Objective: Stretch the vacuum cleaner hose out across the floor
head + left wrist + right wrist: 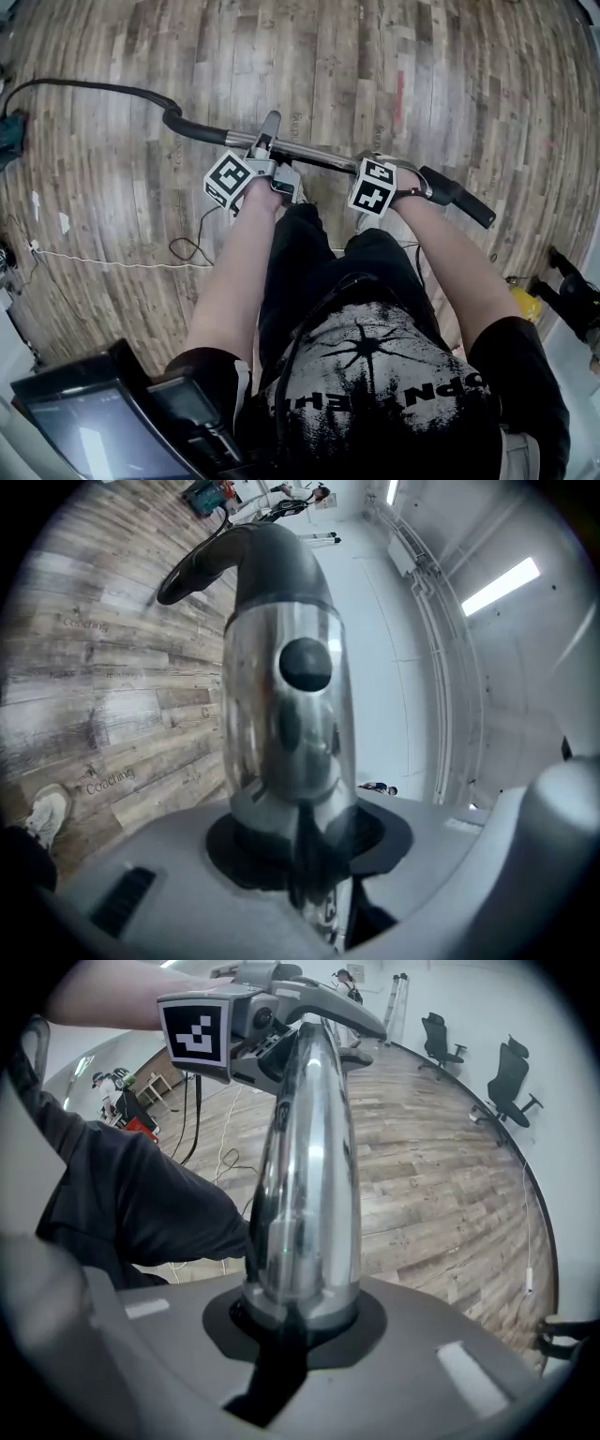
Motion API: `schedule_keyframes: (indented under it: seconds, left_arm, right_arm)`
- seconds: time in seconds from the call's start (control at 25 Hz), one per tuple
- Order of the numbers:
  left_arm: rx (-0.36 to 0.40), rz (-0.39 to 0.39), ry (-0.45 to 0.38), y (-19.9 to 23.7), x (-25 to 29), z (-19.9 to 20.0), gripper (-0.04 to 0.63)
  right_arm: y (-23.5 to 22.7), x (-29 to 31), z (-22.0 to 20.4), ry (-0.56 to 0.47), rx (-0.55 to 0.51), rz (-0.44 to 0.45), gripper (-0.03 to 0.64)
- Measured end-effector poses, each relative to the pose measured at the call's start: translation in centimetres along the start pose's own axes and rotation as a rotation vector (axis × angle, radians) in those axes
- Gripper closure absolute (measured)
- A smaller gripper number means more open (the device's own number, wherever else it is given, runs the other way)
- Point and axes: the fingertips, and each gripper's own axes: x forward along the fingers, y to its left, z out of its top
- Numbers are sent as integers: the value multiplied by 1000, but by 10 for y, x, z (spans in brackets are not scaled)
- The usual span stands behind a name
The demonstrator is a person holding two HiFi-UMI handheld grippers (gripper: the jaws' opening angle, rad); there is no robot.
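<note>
Reaches both bare forearms up from the lower frame to mid-picture, side by side. Holds the left gripper point(265, 141) left of centre, nearly level, jaws loose around a metal tube point(319, 157). Clamps the right gripper point(380, 164), pointed steeply down, on that tube.

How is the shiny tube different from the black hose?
The shiny tube is silver and straight; the black hose is dark and bends. The tube runs between the jaws of the left gripper and right gripper; the hose trails off left, ungripped. They're joined in one line.
</note>
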Motion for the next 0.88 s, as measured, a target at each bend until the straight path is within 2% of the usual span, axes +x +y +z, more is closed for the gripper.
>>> schedule_keyframes:
  seconds: [0.12, 0.16, 0.24, 0.36, 0.4, 0.48, 0.56, 0.6, 0.76, 0.88]
  left_arm:
    - [-73, -25, -33, 10, 1, -16, 471]
    - [-90, -26, -26, 15, -1, -25, 448]
    - [-85, -13, 10, 28, -3, -44, 391]
    - [-42, 16, 66, 45, -5, -69, 411]
    - [-22, 17, 76, 48, -4, -74, 423]
    - [38, 9, 97, 52, 0, -81, 516]
    - [131, 3, 146, 56, 4, -89, 595]
    - [173, -16, 179, 56, 8, -95, 594]
    - [276, -206, 289, 50, 34, -122, 595]
    - [430, -274, 376, 63, 53, -136, 595]
  right_arm:
    - [-11, 9, -16, 18, -19, 4, 560]
    - [-15, 12, -24, 28, -13, 9, 560]
    - [-25, 16, -40, 52, 7, 9, 560]
    - [-41, 29, -61, 76, 23, -6, 560]
    - [-47, 35, -67, 78, 28, -11, 560]
    - [-58, 50, -75, 77, 45, -23, 560]
    - [-65, 67, -82, 73, 60, -35, 560]
    - [-69, 77, -86, 72, 61, -42, 560]
    - [-83, 125, -109, 64, 20, -62, 560]
    - [-94, 168, -130, 64, 0, -65, 560]
